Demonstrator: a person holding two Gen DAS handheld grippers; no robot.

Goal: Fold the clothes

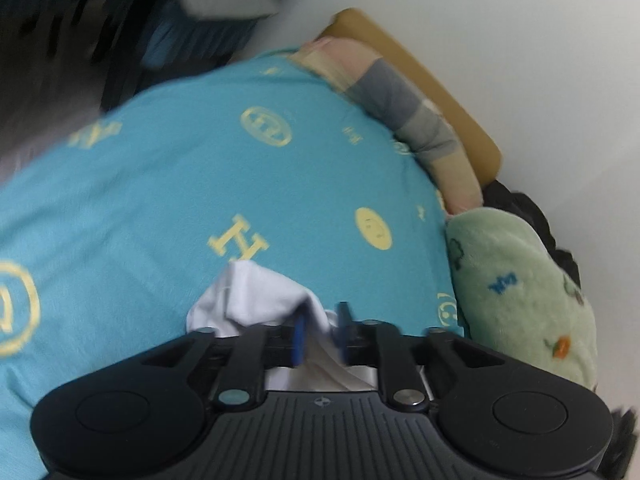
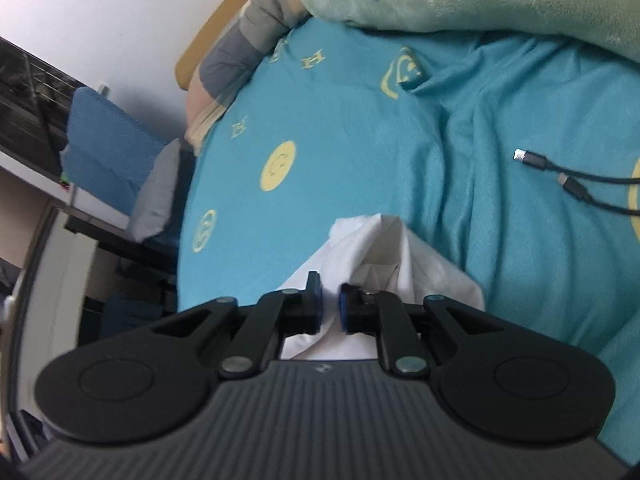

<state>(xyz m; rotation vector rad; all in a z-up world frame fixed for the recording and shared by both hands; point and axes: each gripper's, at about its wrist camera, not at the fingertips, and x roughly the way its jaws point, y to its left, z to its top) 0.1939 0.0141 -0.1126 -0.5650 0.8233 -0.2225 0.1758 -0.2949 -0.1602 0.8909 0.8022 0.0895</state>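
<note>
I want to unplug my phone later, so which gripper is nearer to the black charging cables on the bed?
Right. The charging cables lie on the blue sheet ahead and to the right of the right gripper. The left gripper sees no cables; it is over white cloth.

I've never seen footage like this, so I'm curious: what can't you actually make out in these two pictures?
- White garment: left wrist view, mostly hidden behind the left hand-held gripper; its type is unclear.
- Same white garment: right wrist view, its lower part is covered by the right hand-held gripper.
- Black cables: right wrist view, cut off by the right edge.
- Dark upper-left corner: left wrist view, blurred.
</note>
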